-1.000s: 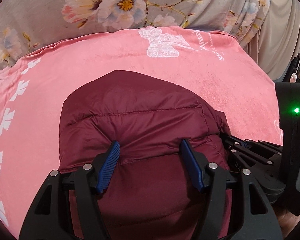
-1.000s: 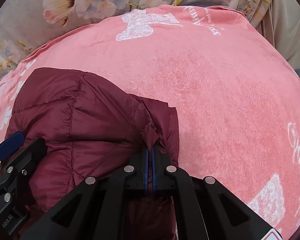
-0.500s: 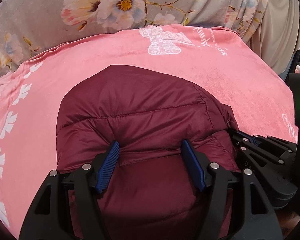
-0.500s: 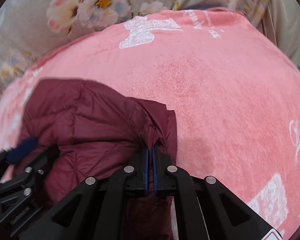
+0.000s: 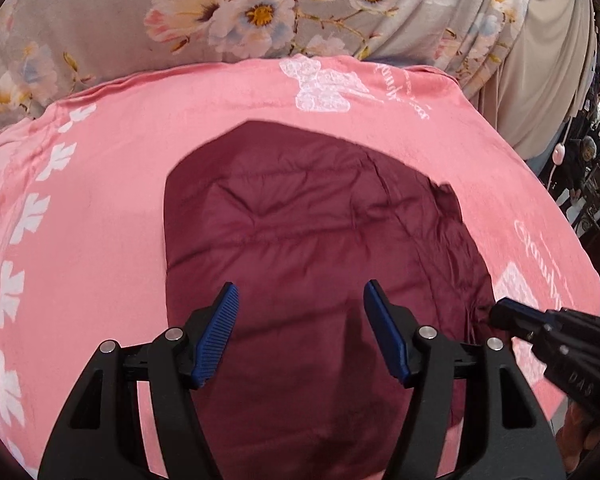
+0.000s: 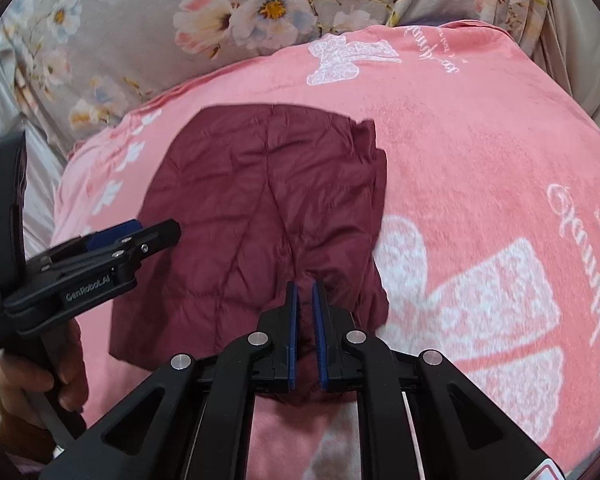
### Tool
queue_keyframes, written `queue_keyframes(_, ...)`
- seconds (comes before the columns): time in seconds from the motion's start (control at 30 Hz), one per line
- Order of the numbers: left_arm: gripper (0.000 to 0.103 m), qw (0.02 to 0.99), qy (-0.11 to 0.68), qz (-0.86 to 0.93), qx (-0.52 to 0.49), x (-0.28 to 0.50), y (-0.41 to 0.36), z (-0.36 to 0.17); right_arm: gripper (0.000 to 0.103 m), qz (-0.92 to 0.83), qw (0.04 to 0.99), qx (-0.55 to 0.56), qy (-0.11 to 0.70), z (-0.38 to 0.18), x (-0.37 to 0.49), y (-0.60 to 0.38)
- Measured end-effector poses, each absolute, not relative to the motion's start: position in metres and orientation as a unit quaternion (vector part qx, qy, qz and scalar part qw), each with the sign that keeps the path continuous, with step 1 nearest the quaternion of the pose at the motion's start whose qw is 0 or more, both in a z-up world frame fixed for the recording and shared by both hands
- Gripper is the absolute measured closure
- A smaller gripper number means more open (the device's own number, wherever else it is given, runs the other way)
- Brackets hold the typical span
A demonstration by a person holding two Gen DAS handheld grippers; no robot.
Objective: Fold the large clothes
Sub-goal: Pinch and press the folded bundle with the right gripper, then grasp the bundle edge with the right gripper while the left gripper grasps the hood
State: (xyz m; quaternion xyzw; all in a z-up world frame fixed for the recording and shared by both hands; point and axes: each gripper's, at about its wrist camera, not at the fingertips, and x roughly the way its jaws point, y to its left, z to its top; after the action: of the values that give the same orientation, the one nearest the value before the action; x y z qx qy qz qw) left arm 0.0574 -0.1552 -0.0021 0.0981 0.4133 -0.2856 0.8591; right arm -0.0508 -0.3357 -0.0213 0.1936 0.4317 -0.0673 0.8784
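A dark red quilted jacket (image 5: pixel 320 248) lies folded into a compact block on a pink blanket (image 5: pixel 100 184). It also shows in the right wrist view (image 6: pixel 260 200). My left gripper (image 5: pixel 300 300) is open and empty, its blue pads spread wide above the jacket's near part. My right gripper (image 6: pixel 305 292) hovers at the jacket's near right edge with its pads a narrow gap apart and no cloth pinched between them. It shows from the side in the left wrist view (image 5: pixel 500 316). The left gripper shows in the right wrist view (image 6: pixel 156 232).
The pink blanket with white prints (image 6: pixel 480 300) covers the whole work surface. A grey floral cloth (image 5: pixel 240 16) hangs behind it. The blanket's right edge drops off toward a cluttered room (image 5: pixel 588 168).
My right gripper has let go of the jacket's edge and pulled back. Both grippers have lifted away, and the jacket now lies flat on the blanket.
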Motion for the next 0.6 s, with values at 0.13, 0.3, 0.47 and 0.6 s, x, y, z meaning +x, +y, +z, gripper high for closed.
queue_keyframes(0.13, 0.04, 0.855, 0.423, -0.276, 0.115, 0.053, -0.157, -0.018, 0.093, -0.084, 0.869, 0.19, 0.449, -0.042, -0.057, -0.341)
queue_keyframes(0.3, 0.039, 0.857, 0.421, -0.268, 0.127, 0.049, -0.164, -0.028, 0.089, -0.1, 0.858, 0.206, 0.461, -0.067, -0.057, -0.353)
queue_keyframes(0.47, 0.037, 0.857, 0.422, -0.261, 0.138, 0.047, -0.172, -0.036, 0.081, -0.099, 0.853, 0.22, 0.463, -0.085, -0.053, -0.361)
queue_keyframes(0.6, 0.037, 0.858, 0.419, -0.256, 0.148, 0.044, -0.178, -0.04, 0.08, -0.095, 0.851, 0.229, 0.462, -0.093, -0.05, -0.363)
